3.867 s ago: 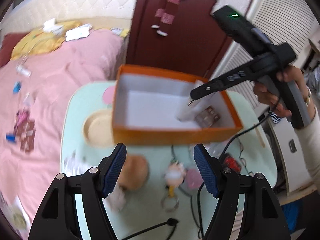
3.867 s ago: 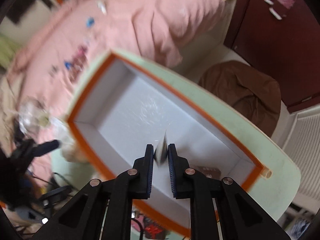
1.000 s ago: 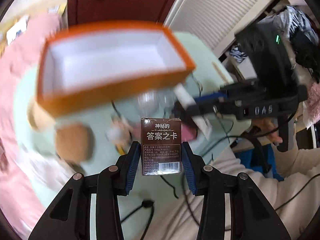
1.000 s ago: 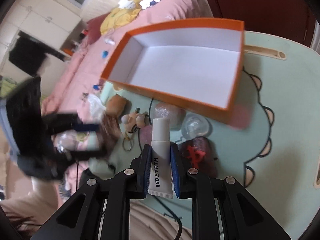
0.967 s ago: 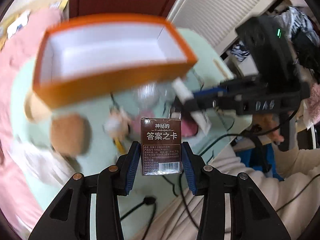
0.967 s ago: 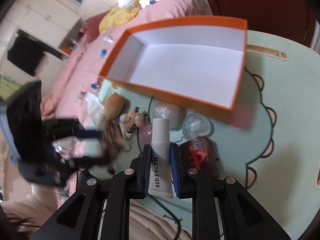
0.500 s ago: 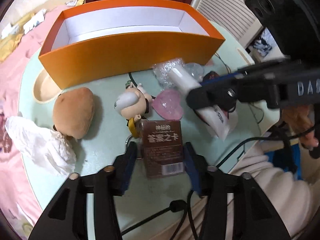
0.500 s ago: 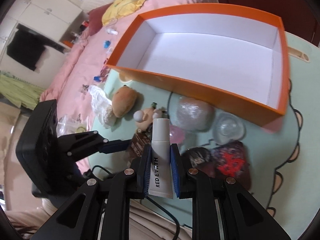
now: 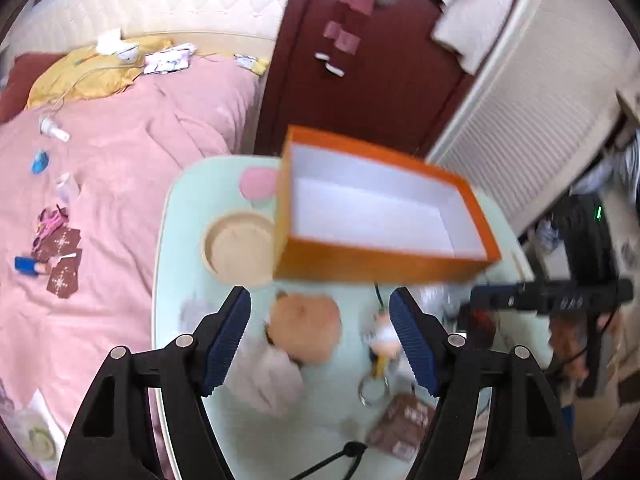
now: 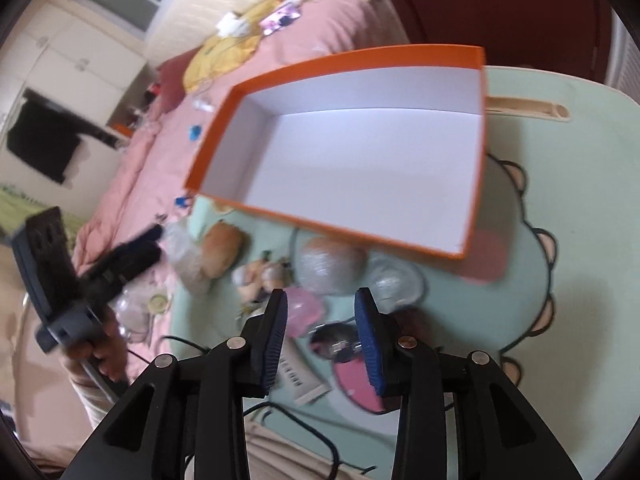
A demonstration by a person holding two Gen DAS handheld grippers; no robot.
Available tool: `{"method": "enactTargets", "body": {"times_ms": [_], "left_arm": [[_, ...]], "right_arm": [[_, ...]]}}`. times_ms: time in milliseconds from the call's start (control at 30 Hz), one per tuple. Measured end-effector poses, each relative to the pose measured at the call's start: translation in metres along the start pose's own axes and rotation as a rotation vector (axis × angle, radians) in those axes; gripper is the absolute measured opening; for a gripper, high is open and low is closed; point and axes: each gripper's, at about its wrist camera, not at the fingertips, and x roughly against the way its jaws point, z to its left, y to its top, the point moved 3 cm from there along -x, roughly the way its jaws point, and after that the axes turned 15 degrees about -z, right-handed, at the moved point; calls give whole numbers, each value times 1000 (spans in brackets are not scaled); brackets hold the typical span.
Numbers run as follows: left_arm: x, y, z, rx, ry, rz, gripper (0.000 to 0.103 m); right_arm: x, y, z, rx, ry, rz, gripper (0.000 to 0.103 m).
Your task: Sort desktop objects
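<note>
Both tongs hung open and empty: left tongs (image 9: 320,332), right tongs (image 10: 321,334). The orange box (image 9: 384,216) sat at twelve o'clock on the counter (image 9: 180,216). The brown card pack (image 9: 402,426) lay at five o'clock; the white tube (image 10: 298,376) lay beneath the right tongs.

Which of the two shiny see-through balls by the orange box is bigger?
The crinkly wrapped ball nearer the little figure is bigger; the clear ball on its other side looks smaller and flatter.
</note>
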Motion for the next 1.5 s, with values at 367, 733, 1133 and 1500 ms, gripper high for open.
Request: {"method": "enactTargets", "body": {"times_ms": [367, 733, 1133, 1500], "left_arm": [[-43, 0, 5, 35, -26, 69, 72], [60, -30, -15, -57, 48, 24, 72], [45, -137, -21, -72, 242, 39, 80], [35, -152, -28, -152, 338, -39, 103]], "right_arm": [[-7, 31, -24, -22, -49, -67, 34], [64, -32, 33, 186, 1, -177, 49], [44, -124, 7, 282, -337, -217, 55], [38, -135, 1, 348, -384, -149, 96]]}}
